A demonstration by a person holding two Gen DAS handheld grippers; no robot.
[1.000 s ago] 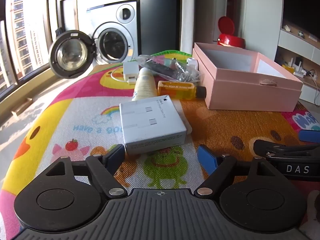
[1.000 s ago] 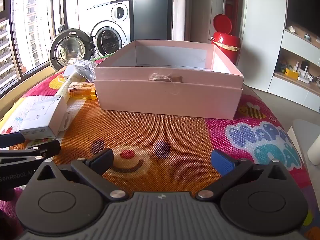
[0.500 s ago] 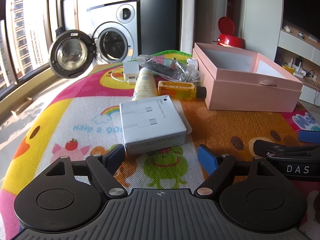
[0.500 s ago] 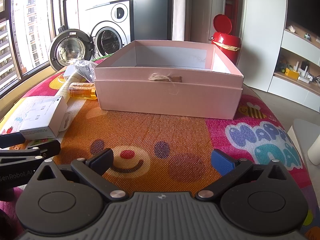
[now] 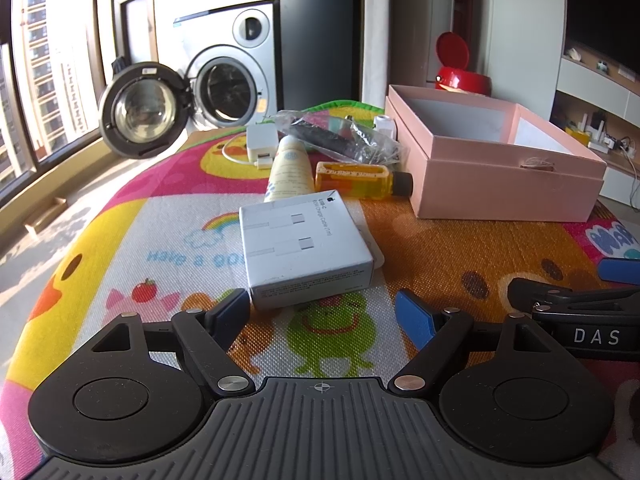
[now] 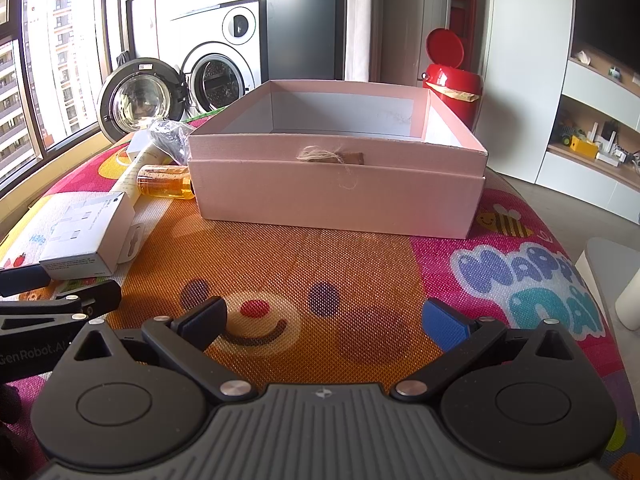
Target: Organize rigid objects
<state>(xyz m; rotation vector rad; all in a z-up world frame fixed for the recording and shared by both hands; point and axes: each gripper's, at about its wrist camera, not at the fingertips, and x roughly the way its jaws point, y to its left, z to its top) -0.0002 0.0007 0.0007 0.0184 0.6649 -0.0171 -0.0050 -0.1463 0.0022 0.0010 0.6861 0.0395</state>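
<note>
The left gripper and right gripper are spread, empty. The white carton should be straddled squarely, pinched by its sides, then lifted into the pink box.

White box: "USB-C", maybe "Charge Cable"; mat: "HAPPY".

left gripper — fingers spread, empty | right gripper — fingers spread, empty

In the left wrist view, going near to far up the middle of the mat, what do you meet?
Left gripper → cable box → cream tube → white charger → washing machine.
</note>
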